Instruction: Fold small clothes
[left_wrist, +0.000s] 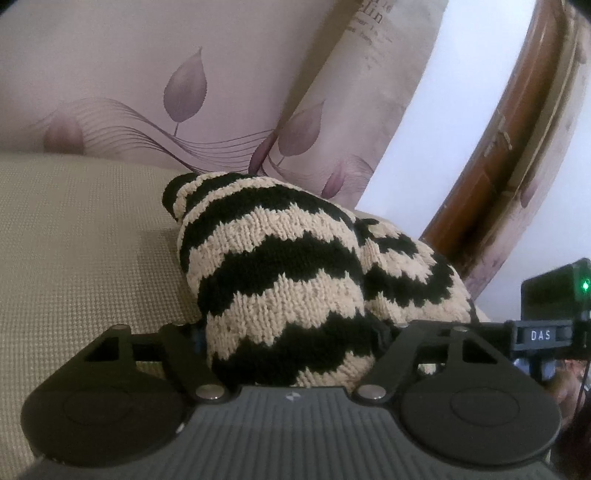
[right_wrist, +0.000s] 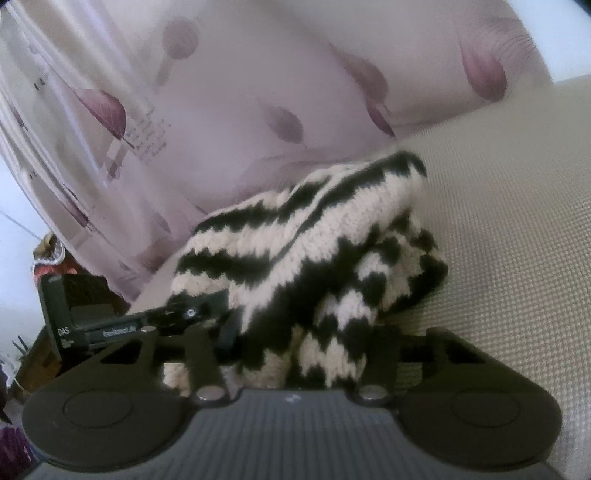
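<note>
My left gripper (left_wrist: 291, 347) has the black-and-cream striped knit garment (left_wrist: 295, 266) bunched between its jaws, which bear on the fabric from both sides. My right gripper (right_wrist: 295, 354) likewise pinches the same garment (right_wrist: 314, 251) at its near edge. The garment is heaped on the beige woven cushion (left_wrist: 85, 236), directly ahead of both grippers, before the leaf-print backrest (left_wrist: 122, 74).

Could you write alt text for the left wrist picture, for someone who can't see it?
A bunched black-and-cream zigzag knit garment fills the left tool, on a beige woven cushion. Behind hangs lilac leaf-print fabric.
</note>
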